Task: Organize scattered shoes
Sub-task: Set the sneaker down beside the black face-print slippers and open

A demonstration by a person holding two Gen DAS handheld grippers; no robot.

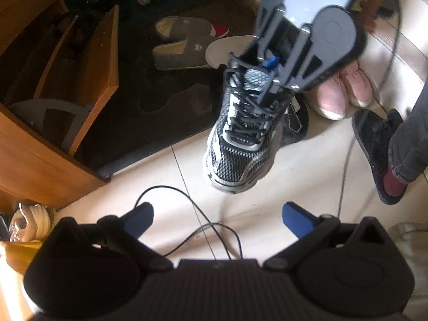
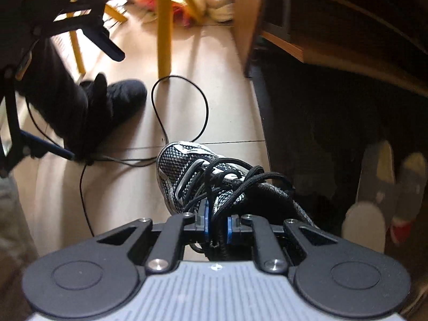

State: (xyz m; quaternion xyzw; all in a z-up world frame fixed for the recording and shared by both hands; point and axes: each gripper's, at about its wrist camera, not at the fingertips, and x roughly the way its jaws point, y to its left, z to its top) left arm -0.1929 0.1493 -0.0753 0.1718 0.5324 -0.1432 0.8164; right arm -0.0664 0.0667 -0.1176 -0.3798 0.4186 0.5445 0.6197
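1. The right claw (image 2: 216, 226) is clamped on the tongue and laces of a black-and-silver mesh running shoe (image 1: 240, 139), which hangs toe-down clear of the pale tiled floor (image 1: 294, 182).
2. The left claw (image 1: 218, 218) stands apart with nothing between its blue-padded fingers (image 1: 295, 215), low over bare tiles.
3. A thin black cable (image 1: 192, 214) loops across the open floor just beyond the left claw.
4. To the left, the tilted orange-brown wooden shoe cabinet (image 1: 88, 80) opens onto a dark doormat (image 1: 149, 101); its edge borders the free tiles.
5. On the mat lie two grey plush slippers (image 1: 182, 45) and a white insole (image 1: 230, 48), partly hidden behind the raised shoe.
6. A second black sneaker (image 1: 297, 123) sits on the floor behind the held one, mostly covered by it.
7. Pink padded shoes (image 1: 345, 91) stand near it, partly cut off by the right claw's body.
8. A person's foot in a black slipper (image 1: 374, 149) narrows the room on the right.
9. In the right wrist view, yellow wooden chair legs (image 2: 164, 34) are blurred.
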